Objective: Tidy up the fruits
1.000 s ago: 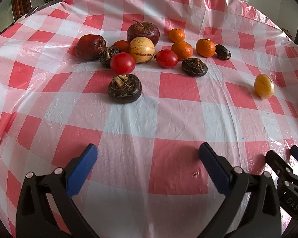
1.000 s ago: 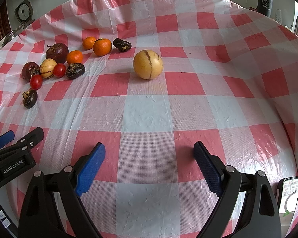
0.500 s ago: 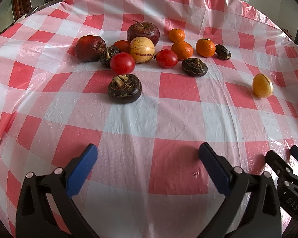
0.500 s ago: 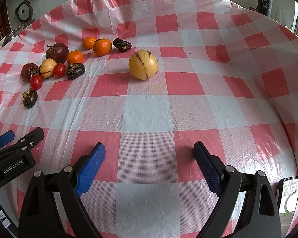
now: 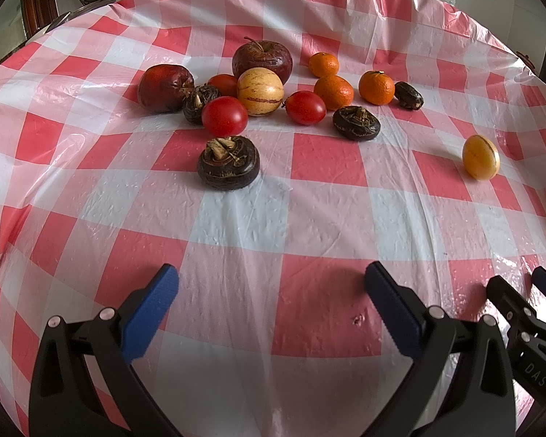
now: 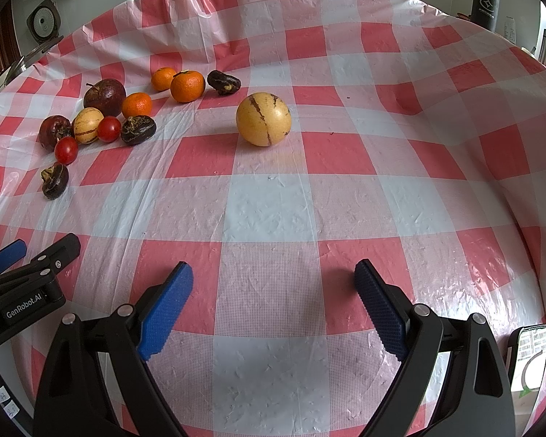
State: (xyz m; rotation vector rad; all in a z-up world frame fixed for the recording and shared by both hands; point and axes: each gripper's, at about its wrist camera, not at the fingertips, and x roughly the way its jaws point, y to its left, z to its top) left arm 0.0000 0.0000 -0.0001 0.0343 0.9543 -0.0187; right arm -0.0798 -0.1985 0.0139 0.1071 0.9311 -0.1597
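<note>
Where red-checked tablecloth (image 6: 269, 204) wrinkles, black flask (image 6: 486, 0) behind, claws agape

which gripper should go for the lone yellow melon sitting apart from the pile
Right, probably. The yellow melon lies almost straight ahead of the open right gripper, while it sits far off to the side of the left gripper.
</note>
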